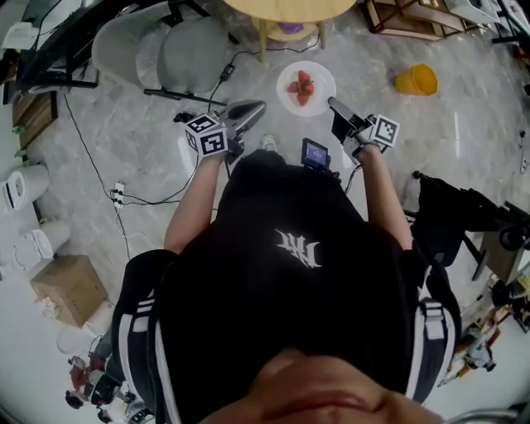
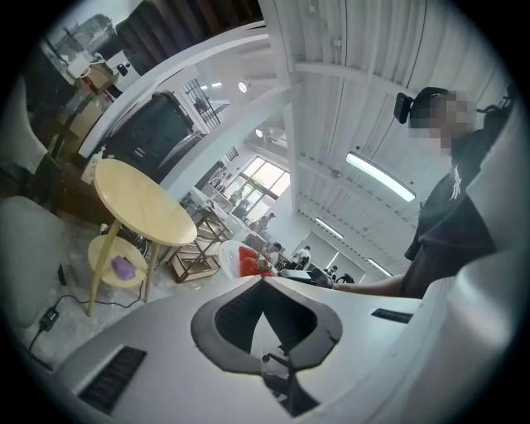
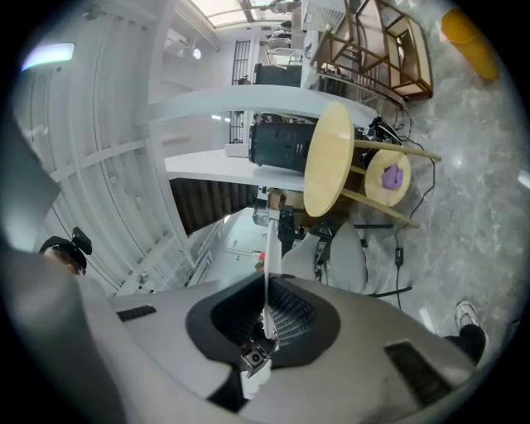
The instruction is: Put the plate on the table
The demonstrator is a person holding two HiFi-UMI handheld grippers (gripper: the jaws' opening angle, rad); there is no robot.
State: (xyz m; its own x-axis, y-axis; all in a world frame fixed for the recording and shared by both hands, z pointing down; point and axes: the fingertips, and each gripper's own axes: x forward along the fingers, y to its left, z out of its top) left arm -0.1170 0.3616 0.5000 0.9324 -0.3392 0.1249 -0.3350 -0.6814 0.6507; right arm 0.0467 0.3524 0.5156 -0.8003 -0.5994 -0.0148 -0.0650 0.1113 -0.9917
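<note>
My left claw [image 1: 251,107] looks pinched together on nothing, just left of the plate [image 1: 321,81]; the plate hangs over the floor, short of the round table [image 1: 290,10], its right rim clamped in my right claw [image 1: 334,104]; I judge the carry needs a level plate so the red fruit [image 1: 302,87] stays put, then a lift over the table's near edge; grey chairs [image 1: 166,50] crowd the left; a yellow cup [image 1: 416,80] lies well right.
</note>
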